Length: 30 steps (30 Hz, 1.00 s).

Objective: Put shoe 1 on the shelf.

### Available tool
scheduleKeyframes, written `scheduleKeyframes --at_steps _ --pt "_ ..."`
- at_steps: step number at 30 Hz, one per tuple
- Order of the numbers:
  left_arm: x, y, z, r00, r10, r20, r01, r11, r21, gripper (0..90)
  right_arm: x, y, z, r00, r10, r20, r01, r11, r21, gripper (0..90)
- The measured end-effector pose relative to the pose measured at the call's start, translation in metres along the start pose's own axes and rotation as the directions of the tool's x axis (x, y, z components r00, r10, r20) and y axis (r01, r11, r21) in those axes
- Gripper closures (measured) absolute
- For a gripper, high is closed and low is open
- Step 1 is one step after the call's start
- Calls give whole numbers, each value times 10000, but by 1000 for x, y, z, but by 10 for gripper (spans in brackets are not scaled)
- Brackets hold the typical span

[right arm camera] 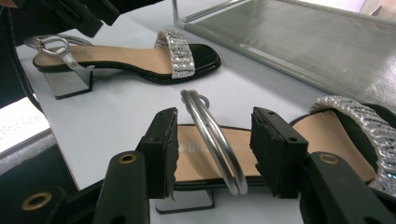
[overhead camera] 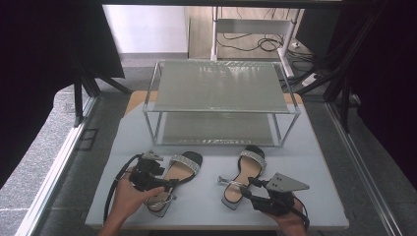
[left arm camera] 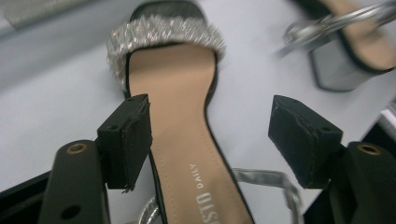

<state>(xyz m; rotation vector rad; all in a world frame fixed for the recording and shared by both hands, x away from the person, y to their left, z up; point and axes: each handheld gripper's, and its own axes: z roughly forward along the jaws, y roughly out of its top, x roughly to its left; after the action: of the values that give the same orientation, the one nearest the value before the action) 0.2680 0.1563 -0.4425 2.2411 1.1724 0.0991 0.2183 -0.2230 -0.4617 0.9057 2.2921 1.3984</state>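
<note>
Both grippers gape wide: left gripper (left arm camera: 210, 140) straddles a sandal (left arm camera: 182, 135), right gripper (right arm camera: 212, 149) its ankle strap (right arm camera: 212, 140) (neither gripped).

Left sandal (left arm camera: 187, 140): smooth tan leather-look insole w/ glittery silver toe band. Right sandal (right arm camera: 327, 135), beside it: glossy metallic ankle strap (right arm camera: 215, 144), mirror-like block heel. Tongs (right arm camera: 212, 154) had matt black rubbery pads, edges rough. Worktop (overhead camera: 206, 201) was matt pale grey. Rack (overhead camera: 221, 88) behind the sandals: metal frame, dull mesh-like shelves.

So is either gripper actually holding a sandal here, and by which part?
Neither. The left gripper is open over the left sandal. The right gripper is open around the right sandal's ankle strap, not clamped.
</note>
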Motion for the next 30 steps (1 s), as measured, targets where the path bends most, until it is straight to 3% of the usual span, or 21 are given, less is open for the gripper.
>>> scheduleKeyframes --at_steps 6,12,20,25,30 --pt "0 5 23 9980 -127 -615 176 9967 793 275 0 -2 3 10000 42 -5 -42 10000 18 505" --pt "3 4 44 9921 -115 -1250 317 9865 1608 259 3 -3 6 10000 -64 -2 64 9999 150 503" --pt "3 -3 56 9904 -231 -1361 518 9760 2113 256 3 -5 8 10000 -36 4 36 9997 231 501" --pt "-2 -1 59 9832 7 -1827 411 9735 2250 286 4 -6 10 10000 -24 -7 24 9996 270 501" --pt "-5 -2 58 9806 32 -1961 385 9773 2085 339 4 -6 11 9999 -30 118 26 9993 369 502"
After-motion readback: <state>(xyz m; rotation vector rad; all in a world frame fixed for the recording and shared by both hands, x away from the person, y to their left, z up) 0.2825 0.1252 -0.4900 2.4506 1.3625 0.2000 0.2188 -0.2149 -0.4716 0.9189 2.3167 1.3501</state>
